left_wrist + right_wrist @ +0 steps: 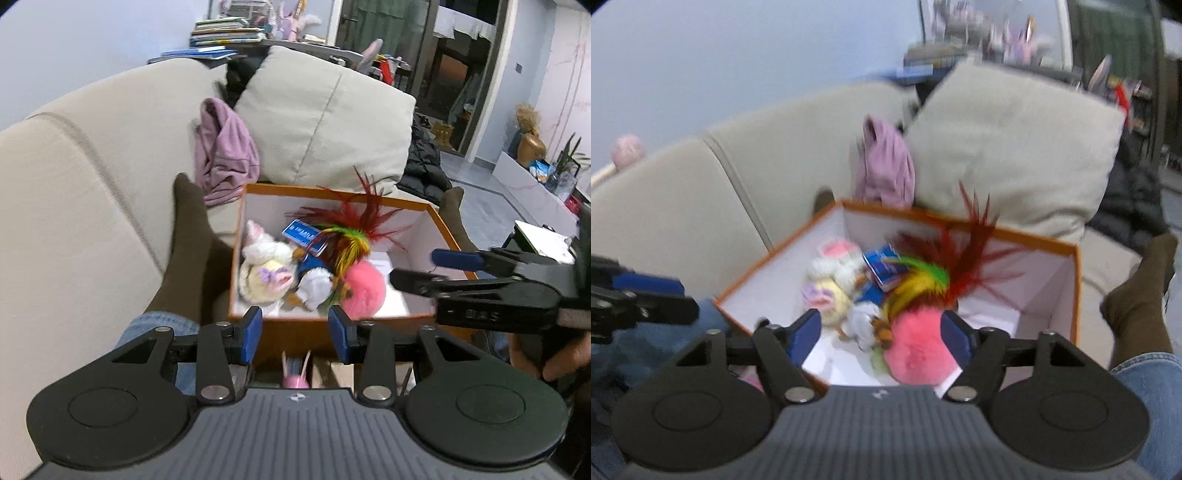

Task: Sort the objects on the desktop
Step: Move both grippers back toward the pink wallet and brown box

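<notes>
- The orange box [325, 325] sits on the sofa [92, 155] between the person's socked feet, and holds the sorted toys: a pink pom-pom [364, 291], a feather toy [351, 236], a white plush [264, 247] and a blue card [301, 230].
- The left gripper [295, 328] hovers at the box's 6 o'clock rim, jaws half open with nothing between them.
- The right gripper [881, 332] hangs over the pom-pom, jaws spread wide and gripping nothing.
- Risk: the feathers stick up past the rim at 12 o'clock, so a withdrawing jaw could snag them and drag the toy out.
- Risk: the soft cushion could let the box tip if a rim is knocked.
</notes>
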Motion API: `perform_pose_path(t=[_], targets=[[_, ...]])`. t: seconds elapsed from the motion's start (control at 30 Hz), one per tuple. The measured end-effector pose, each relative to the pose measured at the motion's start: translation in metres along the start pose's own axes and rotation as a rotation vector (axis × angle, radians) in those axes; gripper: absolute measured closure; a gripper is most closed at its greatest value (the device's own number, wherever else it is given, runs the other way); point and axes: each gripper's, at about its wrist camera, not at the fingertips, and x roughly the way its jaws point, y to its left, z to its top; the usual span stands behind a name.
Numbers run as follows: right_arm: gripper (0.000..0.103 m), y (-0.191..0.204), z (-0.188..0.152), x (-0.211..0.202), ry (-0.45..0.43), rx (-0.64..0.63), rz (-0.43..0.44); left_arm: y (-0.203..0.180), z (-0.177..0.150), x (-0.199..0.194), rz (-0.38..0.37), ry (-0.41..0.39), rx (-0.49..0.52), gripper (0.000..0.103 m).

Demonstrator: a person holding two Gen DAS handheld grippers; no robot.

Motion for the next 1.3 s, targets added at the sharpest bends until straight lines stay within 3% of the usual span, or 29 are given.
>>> perform_pose_path(t=[0.13,0.33,0.5,0.67,1.13,1.3], targets=[[0.021,0.022,-0.015,-0.026,-0.057,0.001,-0.047,0.01,-0.019,-0.016,0.023,-0.015,-0.043,0.053],[0.021,0.041,-0.037,-0.04,-0.044,0.05,-0.02,0.02,-0.044,-0.027,0.034,-0.02,-0.091,0.053],[0.021,0.06,-0.054,-0.031,0.065,0.098,0.019,0.021,-0.06,-0.021,0.042,0.014,-0.059,0.052],[0.023,0.083,-0.065,-0.023,0.119,0.028,0.004,0.028,-0.074,-0.018,0.038,0.043,-0.041,0.052],[0.049,0.094,-0.073,-0.01,0.167,-0.058,-0.021,0.029,-0.09,-0.007,0.034,0.071,0.043,0.052],[0.05,0.092,-0.072,-0.007,0.179,-0.035,0.005,0.028,-0.09,0.001,0.018,0.077,0.053,0.052]])
